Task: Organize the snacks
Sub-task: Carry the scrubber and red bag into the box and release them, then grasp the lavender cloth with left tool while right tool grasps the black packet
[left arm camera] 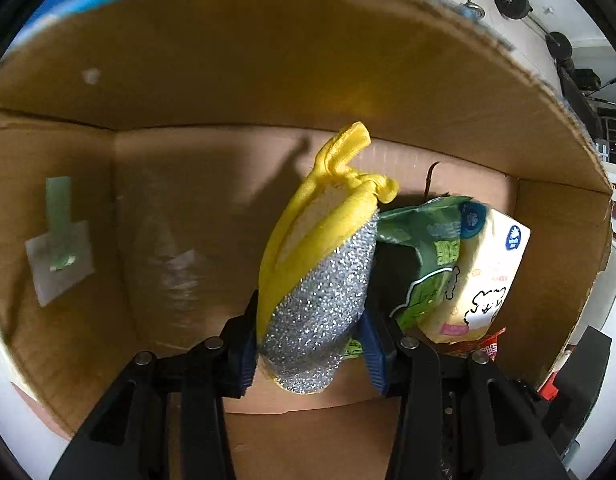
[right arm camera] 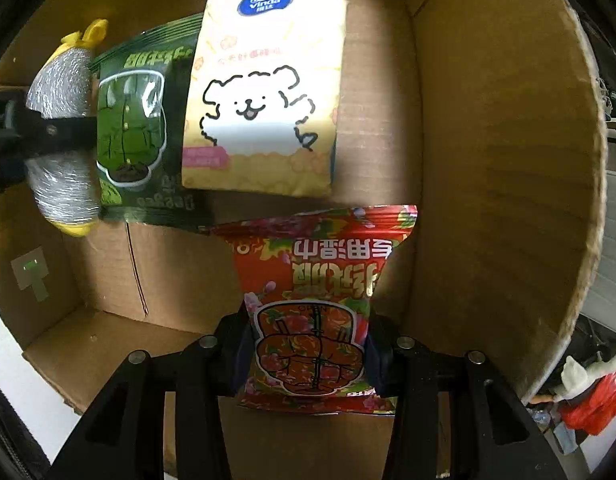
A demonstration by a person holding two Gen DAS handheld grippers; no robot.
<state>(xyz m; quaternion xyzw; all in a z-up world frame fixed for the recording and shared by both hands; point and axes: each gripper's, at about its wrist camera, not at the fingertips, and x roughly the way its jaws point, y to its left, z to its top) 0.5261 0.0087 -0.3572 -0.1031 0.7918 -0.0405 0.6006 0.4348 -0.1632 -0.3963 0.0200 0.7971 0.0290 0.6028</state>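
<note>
Both grippers reach into an open cardboard box (left arm camera: 188,208). My left gripper (left arm camera: 309,344) is shut on a yellow-and-silver glittery scrub sponge (left arm camera: 319,280), held upright just above the box floor. To its right lie a green snack packet (left arm camera: 423,264) and a pale yellow Vinda tissue pack (left arm camera: 483,280) with a dog drawing. My right gripper (right arm camera: 309,356) is shut on a red flowered snack packet (right arm camera: 315,300), hanging over the box floor (right arm camera: 168,272). Beyond it lie the tissue pack (right arm camera: 264,92) and the green packet (right arm camera: 136,128), with the sponge (right arm camera: 60,136) and left gripper at far left.
Box walls (right arm camera: 507,160) rise on all sides, the right wall close to the red packet. A taped label (left arm camera: 60,248) sticks to the left inner wall. Bare floor shows left of the sponge. Outside, a red-clothed figure toy (right arm camera: 587,392) stands at lower right.
</note>
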